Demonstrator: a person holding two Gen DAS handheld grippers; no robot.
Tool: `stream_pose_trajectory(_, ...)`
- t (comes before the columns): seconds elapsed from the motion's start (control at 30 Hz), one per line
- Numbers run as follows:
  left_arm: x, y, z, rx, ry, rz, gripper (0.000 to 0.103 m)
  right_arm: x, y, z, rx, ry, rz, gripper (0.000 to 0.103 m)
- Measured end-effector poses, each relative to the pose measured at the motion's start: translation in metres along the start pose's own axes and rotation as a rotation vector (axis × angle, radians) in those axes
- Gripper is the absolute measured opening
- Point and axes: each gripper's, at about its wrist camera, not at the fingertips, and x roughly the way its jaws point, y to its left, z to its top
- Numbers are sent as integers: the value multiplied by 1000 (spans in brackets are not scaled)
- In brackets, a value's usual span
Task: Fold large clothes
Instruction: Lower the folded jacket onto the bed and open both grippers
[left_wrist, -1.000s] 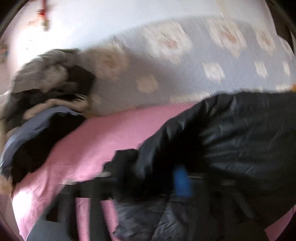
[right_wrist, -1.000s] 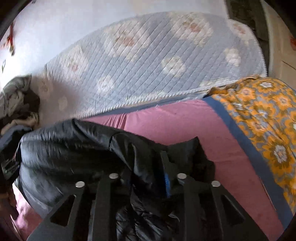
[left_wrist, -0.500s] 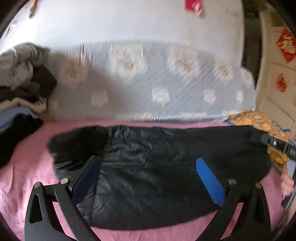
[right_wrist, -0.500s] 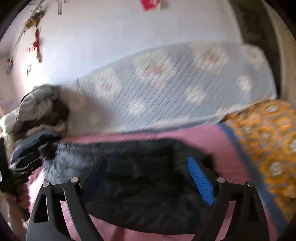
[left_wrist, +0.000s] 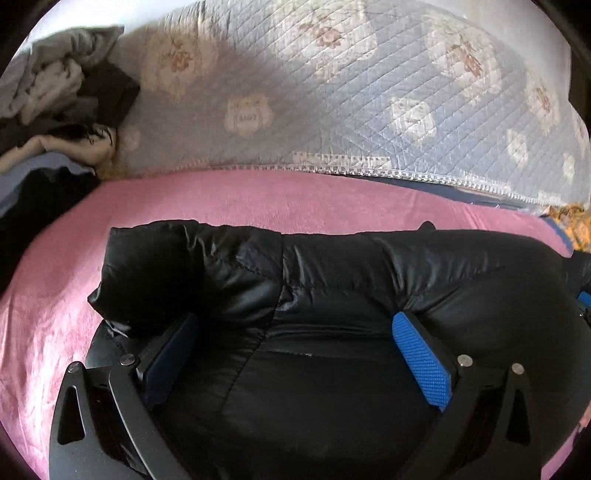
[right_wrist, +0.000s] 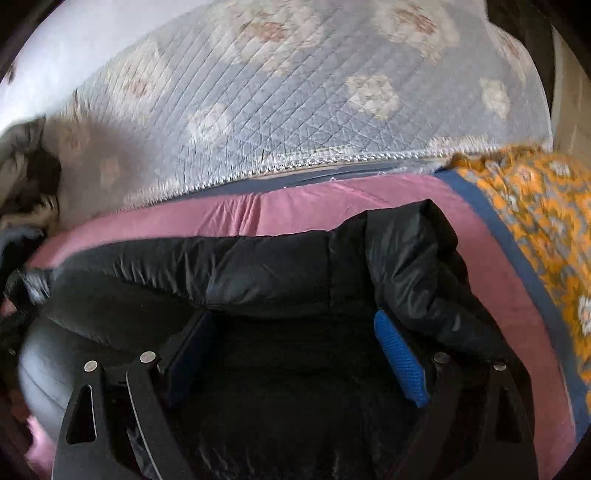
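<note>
A black puffer jacket (left_wrist: 332, 280) lies folded in a long band across the pink bed sheet (left_wrist: 48, 295). My left gripper (left_wrist: 295, 336) hovers low over the jacket's left part, jaws wide open; the padded fabric bulges up between the blue pads (left_wrist: 419, 363) without being pinched. In the right wrist view the same jacket (right_wrist: 266, 273) ends in a bunched corner at the right. My right gripper (right_wrist: 295, 339) stands wide open over that end, with the blue pads (right_wrist: 400, 363) either side of dark fabric. A blue bit of the right gripper shows at the left view's right edge.
A heap of grey, beige and dark clothes (left_wrist: 55, 110) sits at the bed's left. A quilted blue-grey floral cover (left_wrist: 351, 96) rises behind the sheet. An orange floral blanket with a blue border (right_wrist: 535, 229) lies to the right.
A second ago both grippers were shut on the lifted jacket. They opened and the jacket settled on the bed; since then both have dropped closer to it, staying open.
</note>
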Motion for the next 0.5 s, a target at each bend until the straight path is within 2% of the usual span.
stream_pose_trajectory(0.1,4,-5,-8,11,-16,29,103,4,8,-4,-45,-8,-50,89)
stream_pose_trajectory(0.4,3,-6,-9,15,-15,35,103,7,10,-5,-64,0,-76,89)
stream_pose_trajectory(0.5,-12,-10,-10,36,-45,67,97,3,11,-6,-73,-14,-81,89)
